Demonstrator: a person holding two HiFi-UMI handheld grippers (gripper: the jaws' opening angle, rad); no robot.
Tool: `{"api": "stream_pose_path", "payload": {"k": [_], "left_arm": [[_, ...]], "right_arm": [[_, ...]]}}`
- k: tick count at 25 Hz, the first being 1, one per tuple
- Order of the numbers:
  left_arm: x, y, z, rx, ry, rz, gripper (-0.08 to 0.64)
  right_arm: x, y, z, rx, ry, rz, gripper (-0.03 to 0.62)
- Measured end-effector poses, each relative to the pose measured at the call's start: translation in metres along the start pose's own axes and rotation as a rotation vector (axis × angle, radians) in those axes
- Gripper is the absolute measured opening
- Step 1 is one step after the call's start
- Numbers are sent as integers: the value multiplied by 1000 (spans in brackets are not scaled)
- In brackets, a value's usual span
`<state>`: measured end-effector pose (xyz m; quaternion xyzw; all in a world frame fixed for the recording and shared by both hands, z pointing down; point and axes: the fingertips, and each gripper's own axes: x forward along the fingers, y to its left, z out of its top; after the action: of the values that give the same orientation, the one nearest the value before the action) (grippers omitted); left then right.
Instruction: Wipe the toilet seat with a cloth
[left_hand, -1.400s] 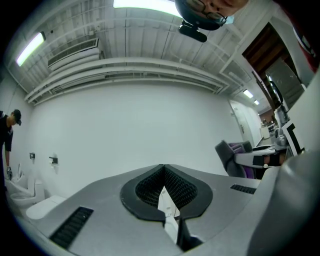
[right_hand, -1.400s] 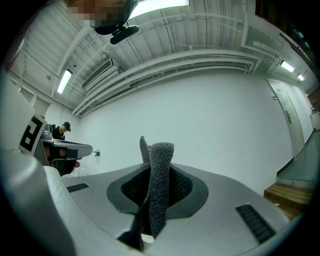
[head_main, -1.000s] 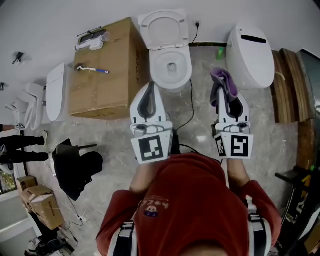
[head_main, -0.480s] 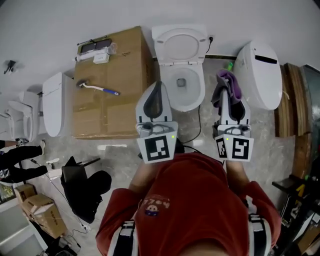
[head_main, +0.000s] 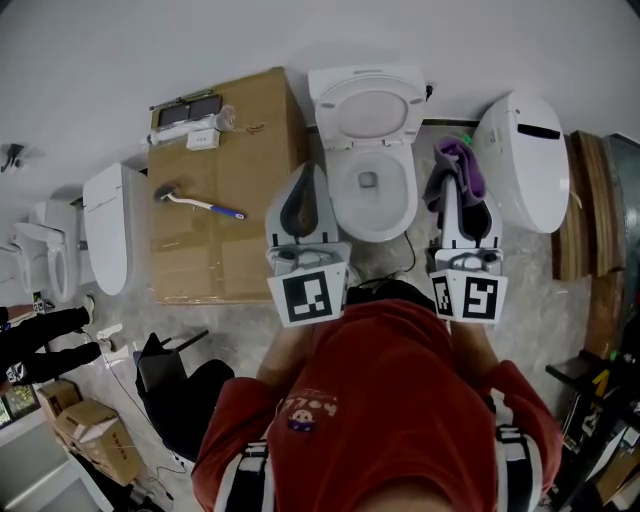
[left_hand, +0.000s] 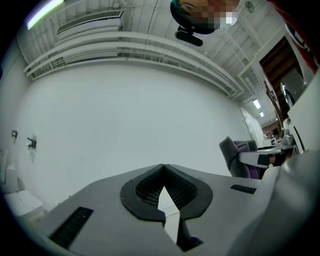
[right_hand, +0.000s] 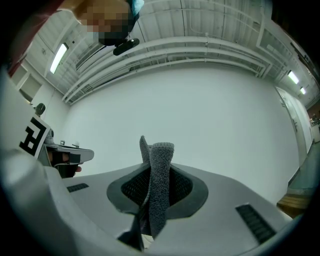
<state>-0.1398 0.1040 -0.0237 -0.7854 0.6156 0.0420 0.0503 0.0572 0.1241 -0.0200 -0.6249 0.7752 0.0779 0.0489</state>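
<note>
The cloth (head_main: 460, 160), a purple, nubbly rag hanging in a loose bunch, is pinched in the right hand-held gripper (head_main: 450, 195) just right of the toilet (head_main: 368, 215). It is not yet touching the seat (head_main: 338, 192), probably so it can be carried in and laid on the rim. The white seat looks lowered around the bowl with the lid (head_main: 367, 105) raised toward the wall, which leaves the ring open for wiping. The left hand-held gripper (head_main: 306, 185), pressed together on nothing, hovers just left of the toilet, apparently kept free, beside a cardboard box (head_main: 220, 190).

No lettering anywhere is sharp enough to read.
</note>
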Motion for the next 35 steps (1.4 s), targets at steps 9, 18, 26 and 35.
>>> {"api": "stream_pose_path", "payload": {"k": [9, 18, 26, 35], "left_arm": [[66, -29, 0, 38, -29, 34, 14], [123, -63, -29, 105, -1, 57, 14], [144, -42, -105, 66, 47, 3, 14], [147, -10, -257, 66, -11, 24, 14]], "right_arm": [[53, -67, -18, 37, -35, 18, 57], [101, -116, -55, 31, -6, 85, 57], [129, -96, -136, 15, 143, 126, 57], [125, -67, -299, 26, 296, 94, 57]]}}
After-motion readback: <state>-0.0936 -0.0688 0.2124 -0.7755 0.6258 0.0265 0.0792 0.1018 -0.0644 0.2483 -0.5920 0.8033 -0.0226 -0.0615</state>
